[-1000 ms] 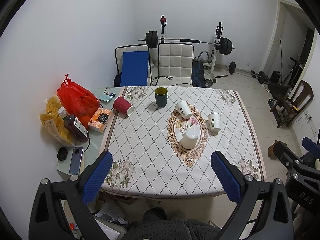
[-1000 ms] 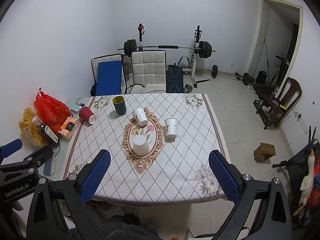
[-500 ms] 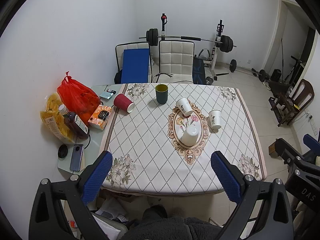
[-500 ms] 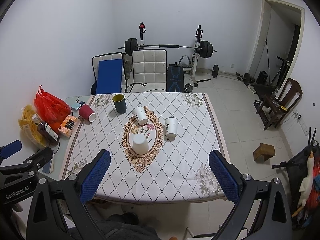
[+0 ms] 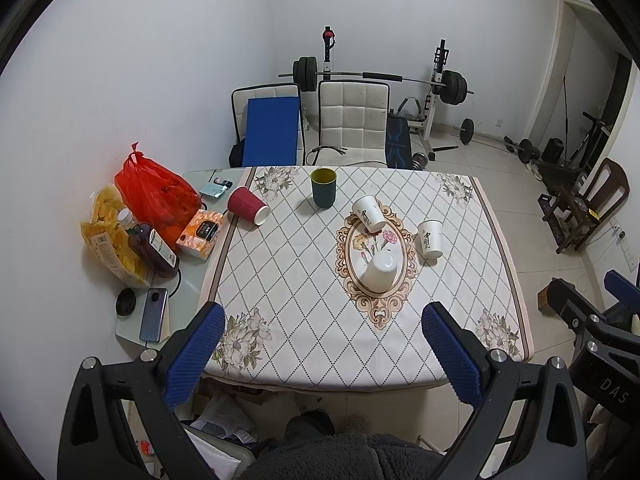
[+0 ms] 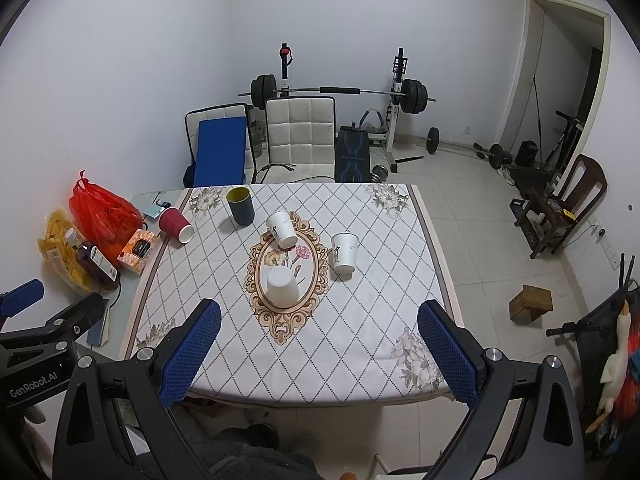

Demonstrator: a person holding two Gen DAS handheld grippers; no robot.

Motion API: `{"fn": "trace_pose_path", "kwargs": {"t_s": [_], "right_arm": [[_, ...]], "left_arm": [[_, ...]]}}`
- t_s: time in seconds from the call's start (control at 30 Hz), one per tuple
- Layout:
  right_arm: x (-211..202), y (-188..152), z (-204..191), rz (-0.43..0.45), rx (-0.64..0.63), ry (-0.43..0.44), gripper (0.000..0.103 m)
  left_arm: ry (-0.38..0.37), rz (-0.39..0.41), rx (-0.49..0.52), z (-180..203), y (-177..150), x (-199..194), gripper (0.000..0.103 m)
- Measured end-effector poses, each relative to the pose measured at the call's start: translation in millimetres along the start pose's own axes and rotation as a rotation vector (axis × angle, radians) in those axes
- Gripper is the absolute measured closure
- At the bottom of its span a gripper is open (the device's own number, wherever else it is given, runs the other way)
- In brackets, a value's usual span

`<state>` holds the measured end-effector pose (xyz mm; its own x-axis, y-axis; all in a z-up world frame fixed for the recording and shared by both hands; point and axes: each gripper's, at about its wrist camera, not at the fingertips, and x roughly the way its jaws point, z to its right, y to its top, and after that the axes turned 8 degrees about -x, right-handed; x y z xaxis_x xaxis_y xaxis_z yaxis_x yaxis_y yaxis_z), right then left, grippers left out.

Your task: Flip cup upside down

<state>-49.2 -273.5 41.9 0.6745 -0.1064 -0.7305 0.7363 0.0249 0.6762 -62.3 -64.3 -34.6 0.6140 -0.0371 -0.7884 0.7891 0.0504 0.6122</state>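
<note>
Several cups sit on the patterned tablecloth (image 5: 304,288). A dark green cup (image 5: 323,187) (image 6: 240,205) stands upright at the far side. A red paper cup (image 5: 248,205) (image 6: 175,225) lies on its side at the far left. One white paper cup (image 5: 369,213) (image 6: 281,229) lies tilted. Another white cup (image 5: 430,239) (image 6: 343,252) stands at the right. A third white cup (image 5: 380,267) (image 6: 282,284) stands upside down on the oval motif. My left gripper (image 5: 324,354) and right gripper (image 6: 320,350) are open, empty, held high before the table's near edge.
A side table (image 5: 132,326) at the left holds a red bag (image 5: 156,196), a snack bag (image 5: 106,236), a bottle (image 5: 150,246), an orange box (image 5: 201,233) and a phone (image 5: 153,314). Two chairs (image 5: 352,122) and a barbell rack (image 5: 380,78) stand beyond the table.
Both grippers have drawn back and up from the table, so the table looks smaller and farther. The cups have not moved.
</note>
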Motion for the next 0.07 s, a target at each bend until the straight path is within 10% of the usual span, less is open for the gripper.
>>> {"fn": "trace_pose_path", "kwargs": {"t_s": [0.07], "right_arm": [[0.9,0.1,-0.2,0.000,-0.003,0.000,0.002]], "left_arm": [[0.001,0.000,0.000,-0.2,0.2,0.1,0.002]]}}
